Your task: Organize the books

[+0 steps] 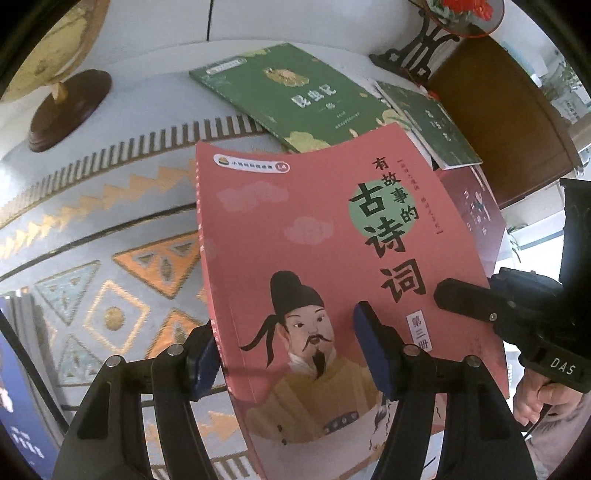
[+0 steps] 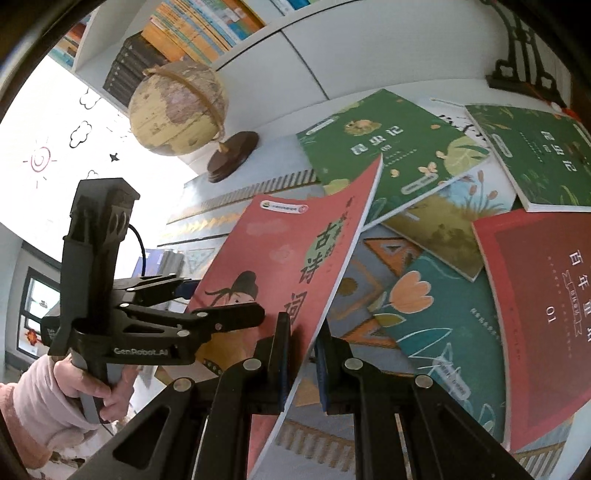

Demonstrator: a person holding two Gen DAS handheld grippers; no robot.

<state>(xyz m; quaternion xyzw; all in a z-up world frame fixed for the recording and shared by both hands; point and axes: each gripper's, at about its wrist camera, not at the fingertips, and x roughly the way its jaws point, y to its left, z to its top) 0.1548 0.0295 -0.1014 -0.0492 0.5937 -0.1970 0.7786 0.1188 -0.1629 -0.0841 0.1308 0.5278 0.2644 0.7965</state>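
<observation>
A salmon-pink poetry book [image 1: 332, 266] with a man in a black hat on its cover is held tilted above the table. My left gripper [image 1: 291, 354] straddles its spine edge with the pads wide apart. My right gripper [image 2: 303, 354] is shut on the book's [image 2: 288, 258] opposite long edge. The right gripper's finger also shows in the left wrist view [image 1: 465, 299] on the cover's right edge. The left gripper shows in the right wrist view [image 2: 207, 306] at the book's far side.
Two green books [image 2: 388, 147] [image 2: 543, 158], a teal flower book [image 2: 454, 325], a red book [image 2: 546, 306] and an olive one [image 2: 439, 229] lie scattered on the patterned tablecloth [image 1: 122, 266]. A globe [image 2: 181, 110] stands at the back by a bookshelf [image 2: 192, 33]. A dark ornament stand [image 1: 413, 51] sits behind.
</observation>
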